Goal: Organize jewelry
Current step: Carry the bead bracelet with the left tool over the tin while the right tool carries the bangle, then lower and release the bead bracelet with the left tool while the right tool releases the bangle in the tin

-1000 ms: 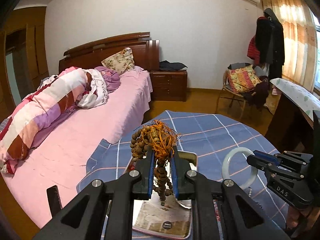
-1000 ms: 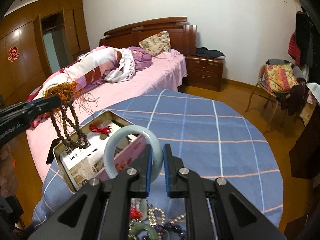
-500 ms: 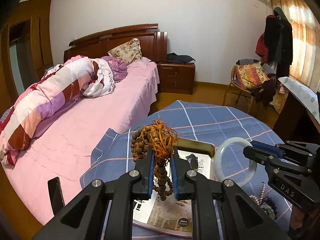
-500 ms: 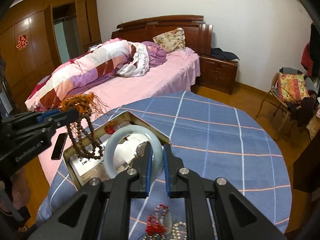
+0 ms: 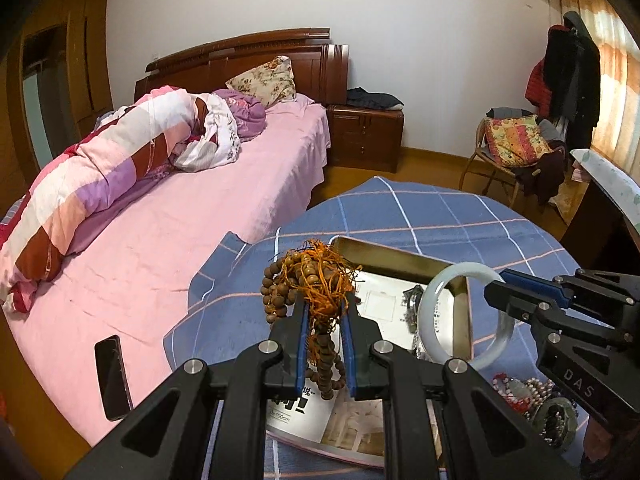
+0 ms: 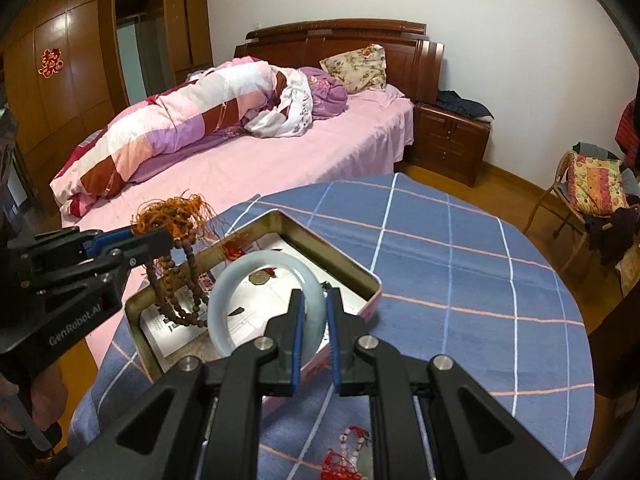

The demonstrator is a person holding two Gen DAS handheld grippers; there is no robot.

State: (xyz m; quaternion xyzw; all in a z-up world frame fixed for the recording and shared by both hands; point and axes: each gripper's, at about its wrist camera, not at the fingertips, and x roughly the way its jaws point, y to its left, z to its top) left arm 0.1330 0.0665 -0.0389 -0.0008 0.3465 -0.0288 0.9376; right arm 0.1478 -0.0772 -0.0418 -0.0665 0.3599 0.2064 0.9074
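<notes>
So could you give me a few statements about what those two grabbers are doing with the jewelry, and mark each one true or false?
1. The left gripper is clamped on a string of brown beads. True.
2. The right gripper is empty. False: it is shut on a pale bangle.
3. The tin stands open on the blue checked cloth. True.
4. The beads lie flat in the tin. False: they hang from the left gripper over it.
5. More jewelry lies on the cloth outside the tin. True.
</notes>
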